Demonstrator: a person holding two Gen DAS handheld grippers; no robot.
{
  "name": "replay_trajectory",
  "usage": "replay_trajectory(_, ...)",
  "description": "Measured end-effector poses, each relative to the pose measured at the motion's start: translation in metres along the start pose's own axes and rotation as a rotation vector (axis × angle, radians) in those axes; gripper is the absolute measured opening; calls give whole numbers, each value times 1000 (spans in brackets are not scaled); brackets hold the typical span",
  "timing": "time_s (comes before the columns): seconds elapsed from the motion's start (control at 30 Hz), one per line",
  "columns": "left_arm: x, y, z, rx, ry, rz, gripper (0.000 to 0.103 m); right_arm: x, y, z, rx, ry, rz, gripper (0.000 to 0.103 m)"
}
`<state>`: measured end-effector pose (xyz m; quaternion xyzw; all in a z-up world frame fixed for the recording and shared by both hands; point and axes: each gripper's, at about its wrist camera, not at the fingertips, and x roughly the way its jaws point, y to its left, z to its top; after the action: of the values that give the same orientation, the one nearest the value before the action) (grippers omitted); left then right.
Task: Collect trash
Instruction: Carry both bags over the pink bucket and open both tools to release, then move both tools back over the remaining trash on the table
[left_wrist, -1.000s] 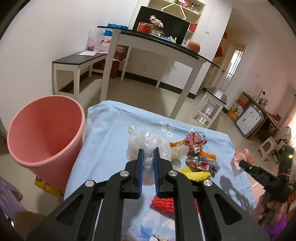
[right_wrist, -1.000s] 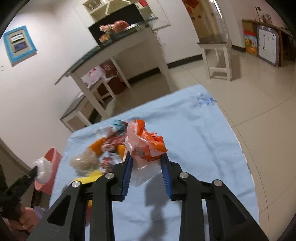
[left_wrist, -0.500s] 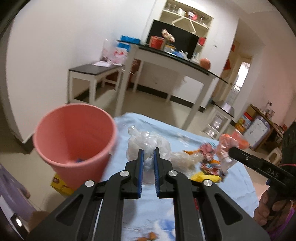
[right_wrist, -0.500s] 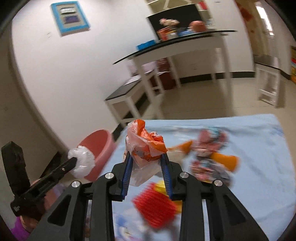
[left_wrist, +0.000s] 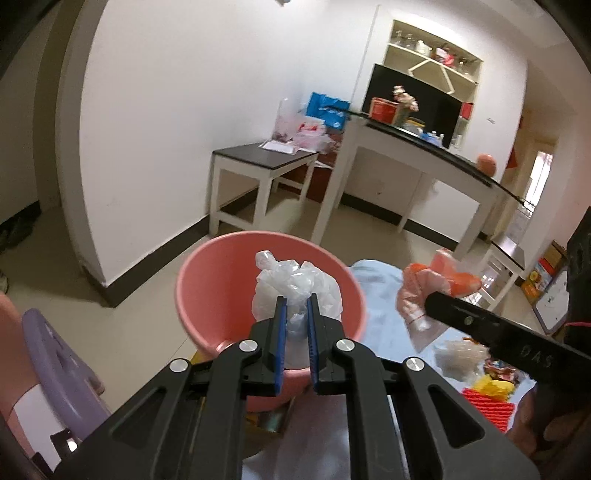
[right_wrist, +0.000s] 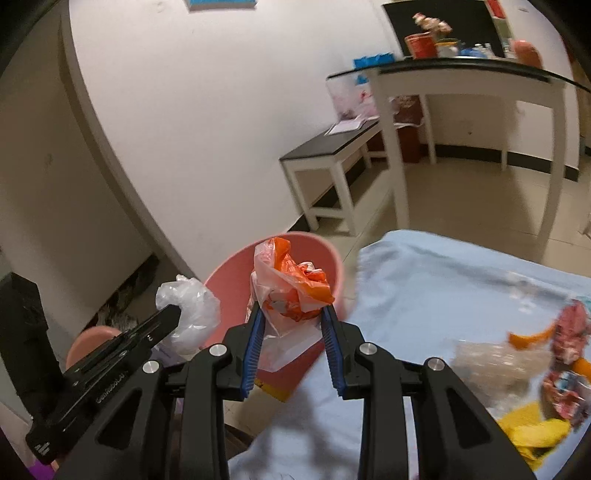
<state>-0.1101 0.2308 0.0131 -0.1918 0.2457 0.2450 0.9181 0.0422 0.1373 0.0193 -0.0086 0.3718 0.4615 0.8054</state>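
Left gripper (left_wrist: 294, 308) pinches clear bag (left_wrist: 293, 286); right gripper (right_wrist: 291, 317) clamps orange bag (right_wrist: 291, 291). Bin (left_wrist: 207, 280) ahead of fingertips; light plastic may cling, miss bin.

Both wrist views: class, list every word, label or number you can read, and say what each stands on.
"DAS": on the arm of the right gripper, seen in the left wrist view.
"GenRobot.AI", only roughly legible: on the arm of the left gripper, seen in the right wrist view.
Orange plastic bag: print too crumpled to read.
Red tin and blue wall frame: too blurred to read.
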Motion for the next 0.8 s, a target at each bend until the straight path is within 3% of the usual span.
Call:
replay_trajectory(0.33,23,24,1,-5,37,6,11,54,21,1,-22,62,-12,33)
replay_trajectory(0.47,32,27,1,-8,59,-2,16,68,19,-3,-14,89,-15,37)
replay_trajectory(0.6,37,33,0,-33,76,-11,30,76,16,-4,-13,106,-15,39)
replay_trajectory(0.8,38,39,1,-71,81,-24,33,76,11,-1,-11,100,-14,42)
